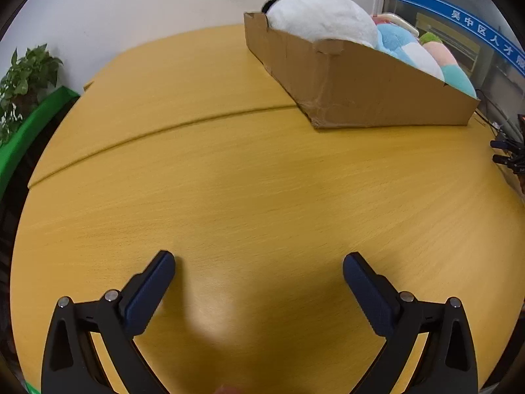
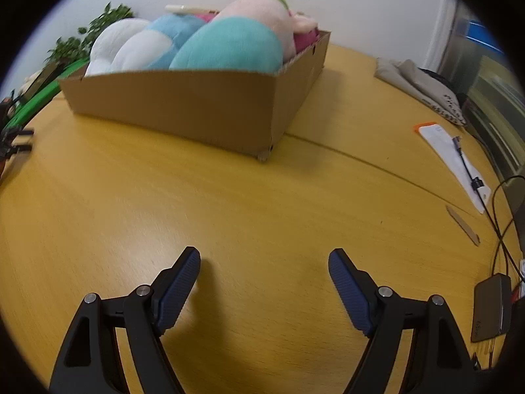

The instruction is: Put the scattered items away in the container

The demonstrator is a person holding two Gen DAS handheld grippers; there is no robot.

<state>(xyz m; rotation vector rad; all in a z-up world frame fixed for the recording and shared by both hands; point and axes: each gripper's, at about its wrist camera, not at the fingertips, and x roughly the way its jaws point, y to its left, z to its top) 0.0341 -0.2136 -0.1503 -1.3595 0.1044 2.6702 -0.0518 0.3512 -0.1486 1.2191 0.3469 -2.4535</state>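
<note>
Both of your tools are empty. The left gripper (image 1: 259,259) has its blue-padded jaws spread wide over bare wood, and the right gripper (image 2: 264,256) is also well open, a little less so, with nothing between its pads. Both hang above the yellow wooden table (image 1: 229,180), pointing down at it.

The open brown cardboard box (image 1: 354,82) sits on the far part of the table and is already heaped with soft plush toys: a large white one (image 1: 321,16), a light blue and white one (image 2: 154,44), and a teal, pink and green one (image 2: 236,42). They rise well above the box rim. No toy lies loose on the table in either view, so I judge the gathering step to be done or nearly so. Your next move calls for a look around the table for any stray item before you close on anything; if there is none, hold clear of the box.

The right wrist view alone shows the clutter on the right of the table: a white flat device with an orange edge (image 2: 456,161), a thin wooden stick (image 2: 462,225), a grey folded cloth (image 2: 416,85), black cables and a dark grey box (image 2: 492,308). I doubt these belong to the task. The left wrist view alone shows the blue sign with white characters (image 1: 472,23); the green leafy plant (image 1: 26,78) appears in both.
</note>
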